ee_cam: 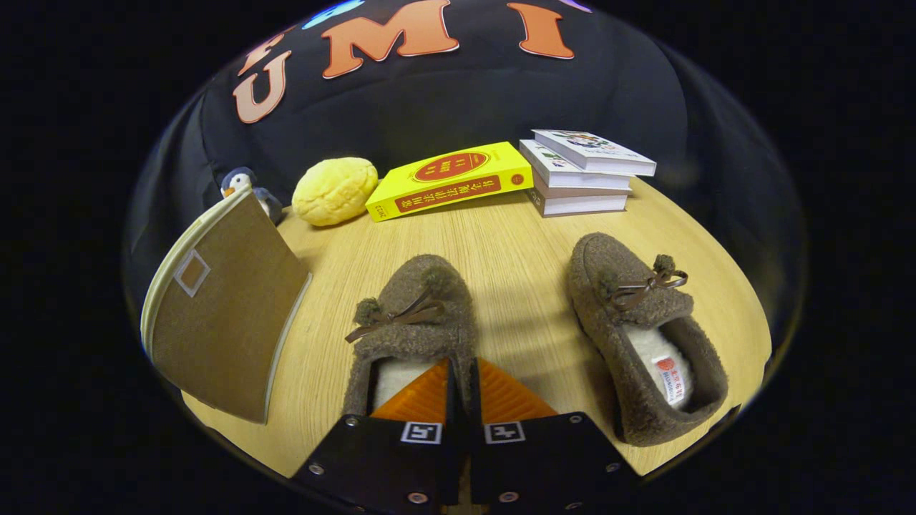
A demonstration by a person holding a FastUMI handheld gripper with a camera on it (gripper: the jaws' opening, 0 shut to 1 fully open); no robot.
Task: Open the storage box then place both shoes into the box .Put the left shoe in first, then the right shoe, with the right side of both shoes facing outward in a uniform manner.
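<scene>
Two brown fleece shoes with small bows lie on the round wooden table [515, 243], toes pointing away from me. My gripper [461, 366] is shut on the left-hand shoe [418, 307]: one orange finger sits inside its white-lined opening, the other outside, pinching the opening's right wall. The other shoe [637, 322] lies apart to the right of the fingers, its opening and label showing. The brown fabric storage box [222, 315], with a cream rim and a small label window, stands to the left of the held shoe; I cannot see inside it.
Beyond the shoes, along the table's far edge, lie a yellow book [451, 179], a stack of white books [583, 172], a yellow bread-shaped toy [335, 189] and a small penguin toy [243, 184] behind the box. Bare wood lies between the shoes.
</scene>
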